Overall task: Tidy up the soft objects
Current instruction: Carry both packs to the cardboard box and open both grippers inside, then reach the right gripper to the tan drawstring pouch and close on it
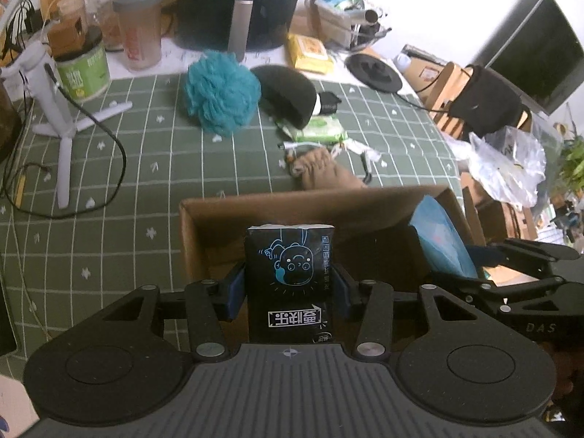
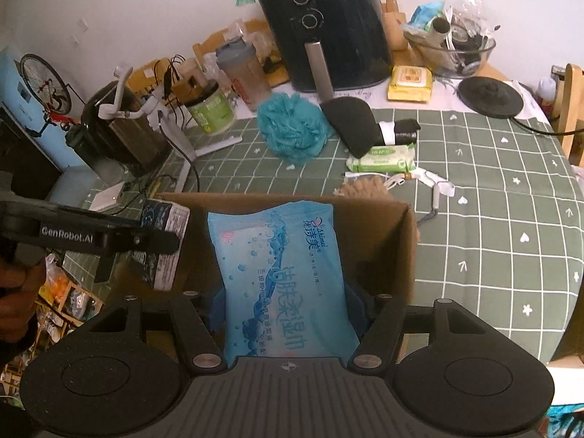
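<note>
My left gripper (image 1: 289, 286) is shut on a black tissue pack (image 1: 290, 270) with a cartoon face, held over the left part of an open cardboard box (image 1: 204, 219). My right gripper (image 2: 286, 308) is shut on a blue wet-wipe pack (image 2: 281, 273), which reaches into the same cardboard box (image 2: 394, 241). That blue pack (image 1: 443, 244) also shows at the box's right in the left wrist view. Beyond the box on the green checked cloth lie a teal bath pouf (image 1: 221, 93), a black foam pad (image 1: 288, 95), a green wipe pack (image 1: 321, 131) and a tan cloth pouch (image 1: 325, 173).
A black air fryer (image 2: 325, 25), a shaker bottle (image 2: 242, 69), a green tub (image 2: 211, 109) and a white tripod stand (image 1: 62, 109) with cables crowd the table's far side. A yellow wipe pack (image 2: 410, 84) and a glass bowl (image 2: 452, 51) sit far right.
</note>
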Motion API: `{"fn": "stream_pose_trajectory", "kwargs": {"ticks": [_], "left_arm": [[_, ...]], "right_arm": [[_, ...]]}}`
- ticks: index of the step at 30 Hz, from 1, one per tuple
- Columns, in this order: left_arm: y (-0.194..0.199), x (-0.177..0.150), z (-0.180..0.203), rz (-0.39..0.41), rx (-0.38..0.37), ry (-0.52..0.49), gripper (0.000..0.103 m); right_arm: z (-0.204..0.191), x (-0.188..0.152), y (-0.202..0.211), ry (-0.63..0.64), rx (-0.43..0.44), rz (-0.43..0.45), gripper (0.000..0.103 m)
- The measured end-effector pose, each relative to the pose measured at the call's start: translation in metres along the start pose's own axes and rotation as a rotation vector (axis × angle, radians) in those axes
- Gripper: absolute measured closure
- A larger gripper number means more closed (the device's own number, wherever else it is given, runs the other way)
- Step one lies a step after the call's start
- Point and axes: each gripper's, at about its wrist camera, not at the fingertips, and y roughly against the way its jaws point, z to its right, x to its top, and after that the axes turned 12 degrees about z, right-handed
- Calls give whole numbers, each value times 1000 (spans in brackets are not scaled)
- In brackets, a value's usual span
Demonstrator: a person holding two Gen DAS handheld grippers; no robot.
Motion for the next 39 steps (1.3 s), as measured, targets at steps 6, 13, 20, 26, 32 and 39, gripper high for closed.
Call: {"fn": "stream_pose_trajectory", "kwargs": {"ticks": [6,13,20,26,32,39], "left_arm": [[-7,-5,1,-43,63,-8,34],[1,-7,10,-10,78,-37,27],[14,1,15,73,64,-20,27],[13,9,12,88,89,-35,27],[13,12,5,97,102,-21,27],[12,19,-1,108,104,-17,27]], "right_arm": [[-12,0,-3,97,-13,5,7],[-7,0,6,112,-36,28,0],[4,2,16,109,-77,62,0],[16,2,19,94,-100,76,0],[28,3,22,70,-129,101,0],[40,8,20,46,-167,112,0]]}}
